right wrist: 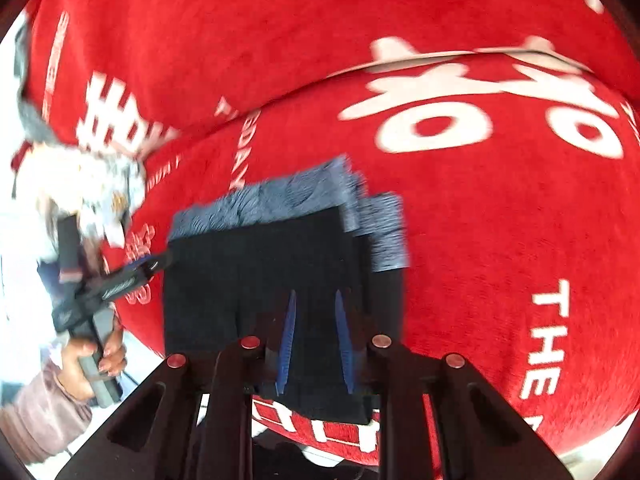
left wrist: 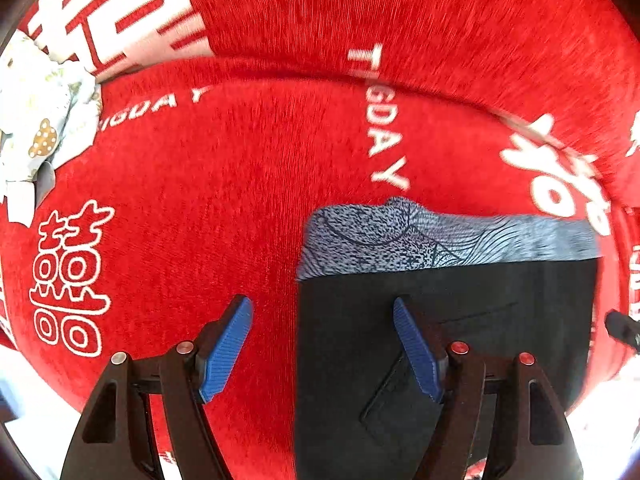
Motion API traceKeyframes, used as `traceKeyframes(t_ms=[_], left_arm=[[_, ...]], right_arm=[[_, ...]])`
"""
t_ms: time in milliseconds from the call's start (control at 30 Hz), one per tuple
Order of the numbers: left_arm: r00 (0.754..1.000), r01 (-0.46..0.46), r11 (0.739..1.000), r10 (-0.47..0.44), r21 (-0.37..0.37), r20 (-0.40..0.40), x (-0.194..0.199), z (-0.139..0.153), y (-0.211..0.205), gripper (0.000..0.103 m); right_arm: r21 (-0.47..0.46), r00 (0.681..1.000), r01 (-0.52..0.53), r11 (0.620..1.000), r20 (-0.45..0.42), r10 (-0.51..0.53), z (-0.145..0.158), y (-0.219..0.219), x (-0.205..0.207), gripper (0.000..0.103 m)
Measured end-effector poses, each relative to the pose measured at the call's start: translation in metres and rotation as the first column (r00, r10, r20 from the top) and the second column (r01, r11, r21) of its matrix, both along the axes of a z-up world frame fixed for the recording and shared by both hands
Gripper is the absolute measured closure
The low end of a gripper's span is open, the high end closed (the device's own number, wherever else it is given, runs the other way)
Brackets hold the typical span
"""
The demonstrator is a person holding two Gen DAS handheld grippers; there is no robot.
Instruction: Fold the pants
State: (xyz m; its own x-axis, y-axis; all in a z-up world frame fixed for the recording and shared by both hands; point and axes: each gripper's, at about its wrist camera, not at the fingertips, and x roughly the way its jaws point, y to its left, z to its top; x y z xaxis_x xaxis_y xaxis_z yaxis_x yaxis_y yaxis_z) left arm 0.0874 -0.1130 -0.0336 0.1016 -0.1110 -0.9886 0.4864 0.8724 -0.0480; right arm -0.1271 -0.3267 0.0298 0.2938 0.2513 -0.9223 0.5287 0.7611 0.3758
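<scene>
Folded black pants [left wrist: 440, 340] with a grey patterned waistband [left wrist: 420, 240] lie flat on a red plush cover [left wrist: 248, 184]. My left gripper [left wrist: 322, 302] points down and is open. Its left blue pad is over the red cover and its right pad [left wrist: 416, 348] is over the pants' left edge, with nothing pinched. In the right wrist view the pants [right wrist: 248, 280] show stacked waistband layers [right wrist: 384, 232]. My right gripper [right wrist: 315, 294] hangs over them. Its jaws are close together with a narrow gap, and no fabric is visibly pinched. The left gripper [right wrist: 154, 264] shows at the pants' left edge.
A crumpled white patterned cloth [left wrist: 40, 120] lies at the far left of the cover, also in the right wrist view [right wrist: 88, 184]. A raised fold [left wrist: 280, 68] crosses the red cover behind the pants. A hand [right wrist: 92, 356] in a pink sleeve holds the left gripper's handle.
</scene>
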Motion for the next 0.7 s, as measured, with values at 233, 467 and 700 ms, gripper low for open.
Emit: traceKeyframes(t_ms=[233, 467, 700], left_arm=[[1.0, -0.02, 1.0, 0.02, 0.006, 0.021, 0.01, -0.01, 0.008, 0.011], [0.998, 0.029, 0.997, -0.033, 0.077, 0.056, -0.004, 0.011, 0.0, 0.011], [0.998, 0.052, 0.995, -0.054, 0.089, 0.015, -0.03, 0.025, -0.003, 0.011]], right_arm=[[-0.056, 0.999, -0.01, 0.998, -0.053, 0.007, -0.046, 0.004, 0.018, 0.085], [-0.051, 0.997, -0.005, 0.999, -0.081, 0.001, -0.028, 0.001, 0.008, 0.081], [-0.002, 0.991, 0.081, 0.997, -0.109, -0.081, -0.016, -0.003, -0.019, 0.061]])
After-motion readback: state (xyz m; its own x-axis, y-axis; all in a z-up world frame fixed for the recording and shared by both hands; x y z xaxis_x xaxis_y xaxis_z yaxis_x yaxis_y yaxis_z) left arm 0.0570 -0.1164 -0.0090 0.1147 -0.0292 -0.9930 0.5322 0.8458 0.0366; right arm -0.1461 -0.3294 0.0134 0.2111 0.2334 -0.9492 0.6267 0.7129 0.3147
